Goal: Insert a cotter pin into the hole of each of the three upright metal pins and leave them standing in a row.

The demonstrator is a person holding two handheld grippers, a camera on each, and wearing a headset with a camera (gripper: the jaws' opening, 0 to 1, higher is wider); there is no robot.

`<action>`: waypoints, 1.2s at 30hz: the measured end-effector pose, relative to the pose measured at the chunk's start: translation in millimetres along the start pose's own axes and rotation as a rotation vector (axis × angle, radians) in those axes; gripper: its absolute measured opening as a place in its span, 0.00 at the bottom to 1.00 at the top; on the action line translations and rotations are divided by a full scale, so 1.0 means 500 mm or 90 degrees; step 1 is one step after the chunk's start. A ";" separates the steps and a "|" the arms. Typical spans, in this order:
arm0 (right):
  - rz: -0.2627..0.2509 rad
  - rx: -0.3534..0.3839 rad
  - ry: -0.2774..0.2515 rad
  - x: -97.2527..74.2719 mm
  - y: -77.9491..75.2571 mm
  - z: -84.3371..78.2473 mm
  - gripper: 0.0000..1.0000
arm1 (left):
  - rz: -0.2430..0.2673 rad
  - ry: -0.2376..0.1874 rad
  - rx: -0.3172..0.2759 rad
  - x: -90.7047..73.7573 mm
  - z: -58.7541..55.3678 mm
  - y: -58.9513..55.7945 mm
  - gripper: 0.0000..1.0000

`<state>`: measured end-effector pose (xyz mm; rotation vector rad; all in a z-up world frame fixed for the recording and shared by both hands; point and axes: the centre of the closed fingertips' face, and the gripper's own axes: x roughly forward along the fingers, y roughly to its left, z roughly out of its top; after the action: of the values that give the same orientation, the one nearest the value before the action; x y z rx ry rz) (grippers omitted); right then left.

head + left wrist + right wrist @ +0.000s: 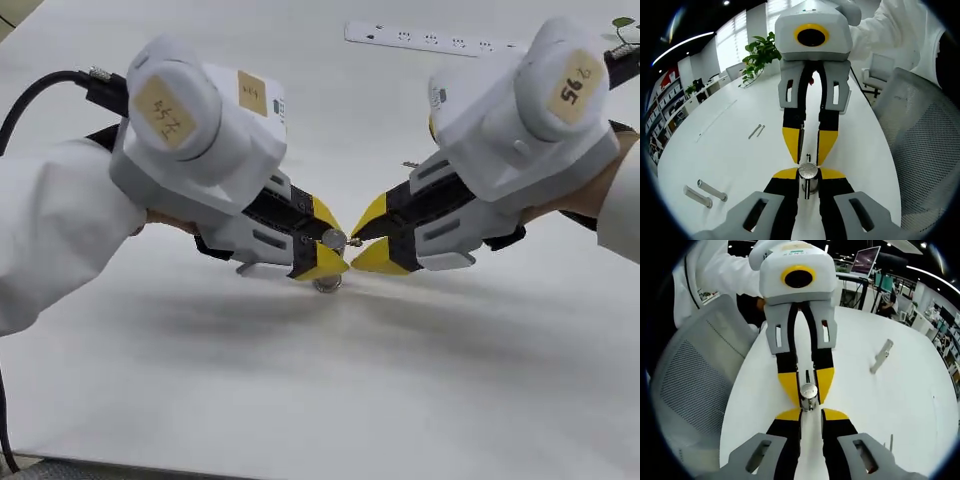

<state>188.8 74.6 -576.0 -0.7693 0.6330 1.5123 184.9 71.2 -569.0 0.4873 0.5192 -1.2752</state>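
1. The left gripper [322,243] clamps the upright pin [333,239] on the table [300,380]; the right gripper [366,238] pinches a cotter [352,241] at its 3 o'clock.
2. Risk: a skewed cotter jams, bends, or tips the pin.
3. Left gripper view adds loose pins [712,190] at 8 o'clock, spare cotters [756,131] at 10.

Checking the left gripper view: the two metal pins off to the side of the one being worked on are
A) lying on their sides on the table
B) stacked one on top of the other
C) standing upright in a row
A: both metal pins lie flat on the table, side by side.
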 end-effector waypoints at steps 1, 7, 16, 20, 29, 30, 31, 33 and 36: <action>0.000 0.002 0.003 -0.006 0.004 -0.002 0.11 | 0.001 0.000 0.000 0.000 0.000 0.000 0.11; 0.002 0.016 -0.007 -0.021 0.004 0.005 0.02 | 0.014 -0.002 -0.004 -0.008 -0.004 0.001 0.12; 0.013 0.015 -0.011 -0.021 0.013 0.026 0.00 | 0.028 -0.015 -0.026 -0.029 -0.009 -0.001 0.21; 0.011 0.013 -0.012 -0.019 0.018 0.033 0.00 | 0.032 -0.025 -0.043 -0.056 -0.014 -0.005 0.29; 0.009 0.023 -0.018 -0.013 0.032 0.042 0.15 | 0.064 -0.063 -0.105 -0.103 -0.036 -0.011 0.59; 0.006 0.025 -0.020 -0.010 0.032 0.043 0.14 | 0.066 -0.066 -0.112 -0.108 -0.042 -0.014 0.60; 0.005 0.026 -0.019 -0.008 0.033 0.043 0.14 | 0.066 -0.068 -0.118 -0.111 -0.045 -0.016 0.61; 0.002 0.028 -0.019 -0.003 0.032 0.042 0.15 | 0.066 -0.073 -0.131 -0.116 -0.053 -0.020 0.66; 0.000 0.035 -0.019 0.005 0.032 0.041 0.17 | 0.081 -0.076 -0.154 -0.126 -0.071 -0.020 0.71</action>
<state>170.8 90.6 -566.0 -0.7027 0.6499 1.4983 158.4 138.8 -559.1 0.2363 0.5257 -1.0948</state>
